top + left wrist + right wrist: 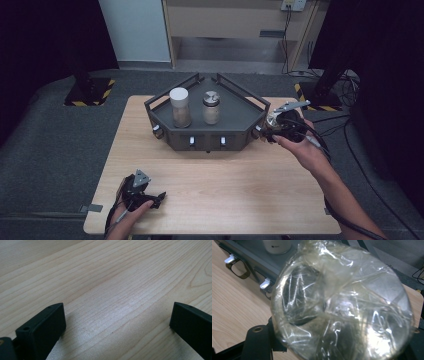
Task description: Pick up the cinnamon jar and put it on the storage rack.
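Item: shiny jar, pinched in right gripper just right of the grey tray, likely bound for it beside two jars. Left gripper spread, idle on desk.

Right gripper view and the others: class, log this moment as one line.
right gripper: shut on clear jar, beside tray | left gripper: open, on table

The left gripper lay low at about seven o'clock, held in the left hand, its jaws spread wide and pointing toward three o'clock. The right forearm ran in from five o'clock; the right gripper, at three o'clock, was clamped, pointing toward nine o'clock.
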Motion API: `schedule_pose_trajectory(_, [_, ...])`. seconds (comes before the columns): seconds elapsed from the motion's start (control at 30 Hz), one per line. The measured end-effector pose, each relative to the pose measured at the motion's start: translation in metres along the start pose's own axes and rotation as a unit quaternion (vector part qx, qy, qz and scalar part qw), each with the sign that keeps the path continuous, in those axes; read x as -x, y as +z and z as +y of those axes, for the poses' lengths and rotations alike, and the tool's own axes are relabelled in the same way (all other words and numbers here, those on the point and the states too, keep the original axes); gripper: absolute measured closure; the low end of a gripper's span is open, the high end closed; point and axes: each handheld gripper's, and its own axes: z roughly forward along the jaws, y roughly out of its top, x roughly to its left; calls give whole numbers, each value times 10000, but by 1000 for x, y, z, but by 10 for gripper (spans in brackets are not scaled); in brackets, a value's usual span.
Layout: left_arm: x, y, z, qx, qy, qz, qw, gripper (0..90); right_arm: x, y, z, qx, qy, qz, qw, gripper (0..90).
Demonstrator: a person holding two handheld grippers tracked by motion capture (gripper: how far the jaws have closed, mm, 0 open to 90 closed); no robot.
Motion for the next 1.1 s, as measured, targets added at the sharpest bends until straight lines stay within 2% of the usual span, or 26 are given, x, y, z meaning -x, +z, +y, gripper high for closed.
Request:
schedule_pose_trajectory(0.47, [0,0,0,-1,-1,0,10000,0,-4,8,27,28,-130,-2,9999,311])
schedule_pose_trajectory(1.1, [0,0,0,-1,0,0,10000,0,-4,18,57,106,-103,3,9999,311])
